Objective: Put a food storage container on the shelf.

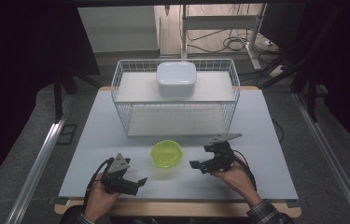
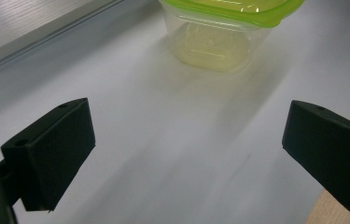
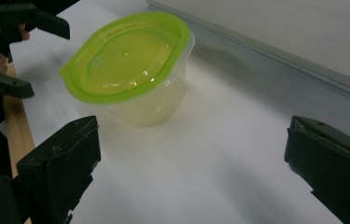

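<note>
A clear plastic container with a green lid [image 1: 166, 153] stands on the white table, in front of the wire rack. My left gripper [image 1: 135, 183] rests near the front edge, left of the container, its jaws wide apart with nothing between them. In the left gripper view the container [image 2: 219, 32] sits ahead, past the open jaws. My right gripper [image 1: 198, 164] is just right of the container, open and empty. The right gripper view has the container [image 3: 130, 70] ahead and to the left, apart from the jaws.
A white wire rack [image 1: 116, 84] with two shelves stands at the back of the table [image 1: 266, 140]. A white lidded box [image 1: 176, 78] sits on its top shelf. The table's wooden front edge [image 1: 177, 207] runs just before my hands.
</note>
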Demonstrator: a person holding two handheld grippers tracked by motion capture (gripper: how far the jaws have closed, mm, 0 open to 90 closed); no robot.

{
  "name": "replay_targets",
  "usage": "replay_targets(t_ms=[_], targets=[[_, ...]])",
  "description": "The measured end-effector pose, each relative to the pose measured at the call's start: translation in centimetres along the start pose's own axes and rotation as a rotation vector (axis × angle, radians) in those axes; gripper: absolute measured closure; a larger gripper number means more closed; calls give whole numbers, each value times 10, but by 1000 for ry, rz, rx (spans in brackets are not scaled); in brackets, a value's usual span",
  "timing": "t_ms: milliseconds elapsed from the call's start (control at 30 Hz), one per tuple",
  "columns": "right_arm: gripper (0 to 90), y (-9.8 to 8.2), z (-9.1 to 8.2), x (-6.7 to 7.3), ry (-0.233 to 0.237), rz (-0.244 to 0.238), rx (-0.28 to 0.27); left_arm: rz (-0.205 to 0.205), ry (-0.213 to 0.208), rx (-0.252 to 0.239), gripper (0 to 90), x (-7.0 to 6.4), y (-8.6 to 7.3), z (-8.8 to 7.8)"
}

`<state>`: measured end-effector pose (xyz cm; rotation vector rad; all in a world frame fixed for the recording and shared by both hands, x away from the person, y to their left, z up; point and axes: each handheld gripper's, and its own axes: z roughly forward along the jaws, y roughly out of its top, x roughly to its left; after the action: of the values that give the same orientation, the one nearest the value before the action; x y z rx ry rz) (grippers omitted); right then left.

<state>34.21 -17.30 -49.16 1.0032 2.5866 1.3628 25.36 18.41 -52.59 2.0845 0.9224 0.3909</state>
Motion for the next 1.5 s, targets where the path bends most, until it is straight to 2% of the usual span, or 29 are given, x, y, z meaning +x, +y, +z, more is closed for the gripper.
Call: replay_targets(t_ms=[133, 167, 233, 267, 300, 333, 467, 667, 700, 733, 900, 933, 1000, 1033, 1100, 1200, 1300, 1500], targets=[[44, 8, 3, -3, 16, 28, 12, 3, -1, 2, 22, 0, 0, 1], [97, 16, 5, -5, 21, 53, 11, 5, -1, 3, 23, 0, 0, 1], [139, 21, 8, -8, 38, 85, 9, 6, -2, 2, 23, -1, 0, 1], [166, 24, 10, -12, 55, 118, 13, 8, -2, 4, 24, 0, 0, 1], [166, 24, 10, -12, 55, 118, 13, 8, -2, 4, 24, 0, 0, 1], [232, 29, 16, -18, 88, 165, 12, 8, -3, 5, 25, 0, 0, 1], [317, 33, 27, -24, 146, 213, 23, 13, -6, 9, 26, -1, -1, 2], [447, 41, 43, -23, 174, 262, 41, 30, -9, 16, 28, -2, -1, 2], [447, 41, 43, -23, 174, 262, 41, 30, -9, 16, 28, -2, -1, 2], [488, 42, 48, -23, 191, 292, 58, 33, -11, 15, 29, -2, -1, 2], [559, 41, 56, -27, 199, 333, 75, 45, -20, 20, 31, -4, -1, 4], [575, 41, 57, -27, 206, 354, 76, 51, -20, 23, 31, -4, 0, 4], [591, 41, 58, -28, 218, 366, 76, 58, -21, 24, 31, -5, 0, 4], [626, 40, 61, -29, 230, 383, 83, 68, -20, 27, 31, -6, 0, 5], [664, 40, 63, -28, 226, 383, 93, 74, -19, 28, 31, -7, 0, 5], [751, 40, 64, -28, 238, 398, 93, 76, -19, 27, 31, -7, 0, 5], [799, 40, 63, -28, 247, 415, 93, 75, -17, 25, 32, -7, 0, 4], [816, 42, 62, -24, 262, 441, 94, 74, -13, 23, 32, -6, 0, 4]])
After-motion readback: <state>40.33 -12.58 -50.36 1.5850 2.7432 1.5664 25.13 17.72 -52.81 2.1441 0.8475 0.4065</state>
